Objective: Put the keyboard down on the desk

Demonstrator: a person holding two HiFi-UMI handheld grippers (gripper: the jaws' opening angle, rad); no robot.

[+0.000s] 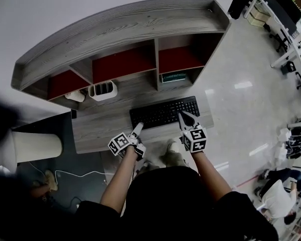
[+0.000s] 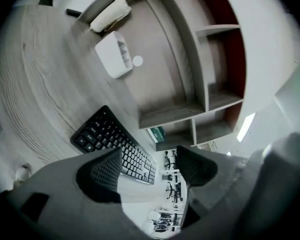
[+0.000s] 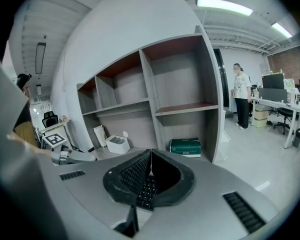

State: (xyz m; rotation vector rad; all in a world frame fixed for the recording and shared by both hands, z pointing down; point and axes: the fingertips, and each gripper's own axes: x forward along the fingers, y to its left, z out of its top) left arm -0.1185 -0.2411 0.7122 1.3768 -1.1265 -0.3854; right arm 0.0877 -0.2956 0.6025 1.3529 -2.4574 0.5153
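Head view: the keyboard (image 1: 164, 112) lies flat on the desk (image 1: 98, 129). The left gripper (image 1: 138, 127) is at its front-left edge, and the right gripper (image 1: 183, 116) overlaps its front-right corner.

Left gripper view: the left gripper (image 2: 147, 166) has its jaws apart and empty. The keyboard (image 2: 102, 131) is partly hidden behind one jaw.

Right gripper view: the right gripper (image 3: 151, 154) has its jaws closed tip to tip. Only a few keys of the keyboard (image 3: 147, 193) show below, and a pinch is unclear.

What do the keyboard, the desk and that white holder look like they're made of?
Keyboard: matte black plastic, judging by its moulded keys.
Desk: grey streaked wood grain, dull finish; likely laminate board, though solid wood can't be ruled out.
White holder: smooth, even white walls, probably plastic.
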